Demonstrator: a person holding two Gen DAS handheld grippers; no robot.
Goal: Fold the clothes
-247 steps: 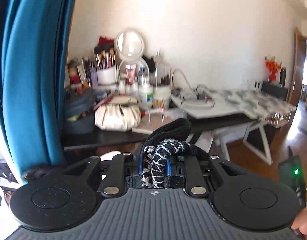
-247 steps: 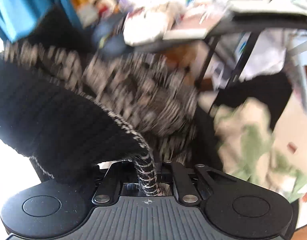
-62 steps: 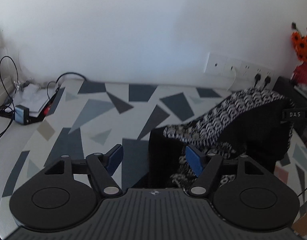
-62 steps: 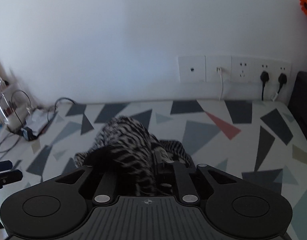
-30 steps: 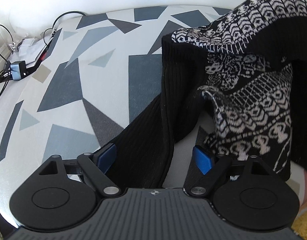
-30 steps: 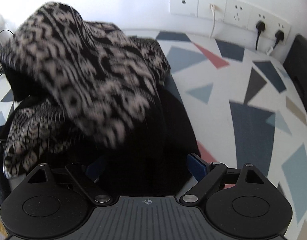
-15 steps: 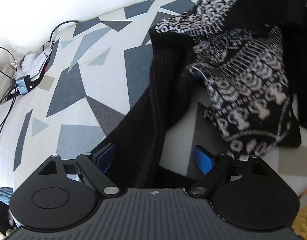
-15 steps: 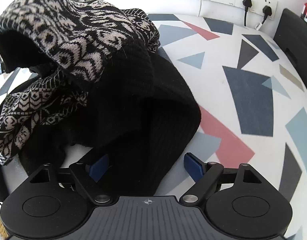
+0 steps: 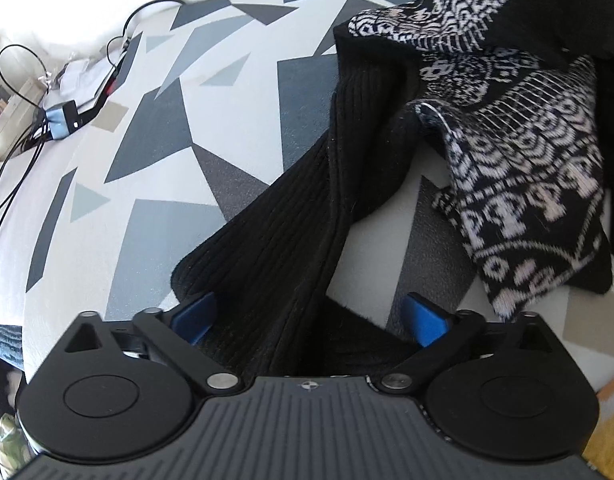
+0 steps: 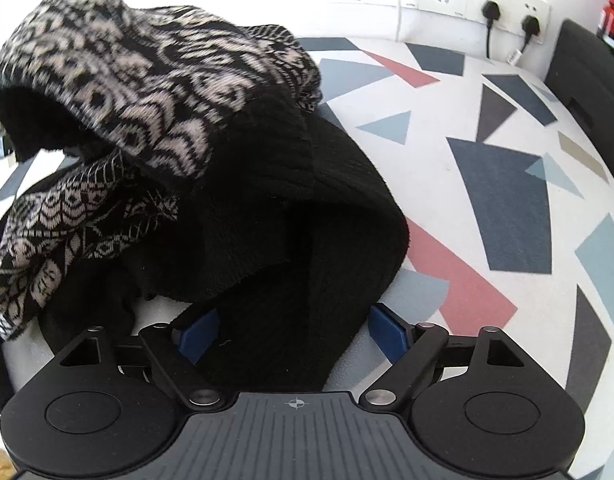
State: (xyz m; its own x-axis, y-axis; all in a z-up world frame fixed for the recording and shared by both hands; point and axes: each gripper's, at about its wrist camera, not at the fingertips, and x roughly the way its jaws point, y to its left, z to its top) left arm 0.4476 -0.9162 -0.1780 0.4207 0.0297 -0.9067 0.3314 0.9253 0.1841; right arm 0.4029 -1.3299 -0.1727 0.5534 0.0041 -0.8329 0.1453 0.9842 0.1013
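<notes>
A black knit garment with white patterned panels (image 9: 527,152) lies crumpled on the table with the triangle print (image 9: 235,132). Its black ribbed strip (image 9: 283,240) runs down between the blue pads of my left gripper (image 9: 309,316). Those jaws are opening and the pads do not press on the cloth. In the right wrist view the garment's patterned part (image 10: 147,80) is heaped at the left. A black ribbed fold (image 10: 331,248) lies between the pads of my right gripper (image 10: 293,330), whose jaws are wide and opening slightly, not pinching it.
Cables and a small blue-grey box (image 9: 61,122) lie at the table's far left. Wall sockets with two black plugs (image 10: 491,10) run along the back wall. A dark box (image 10: 587,76) stands at the far right. The table's near edge is just below both grippers.
The left jaws have spread wider around the black ribbed strip. In the right wrist view the patterned heap has stopped swinging and lies still. Neither gripper has moved much.
</notes>
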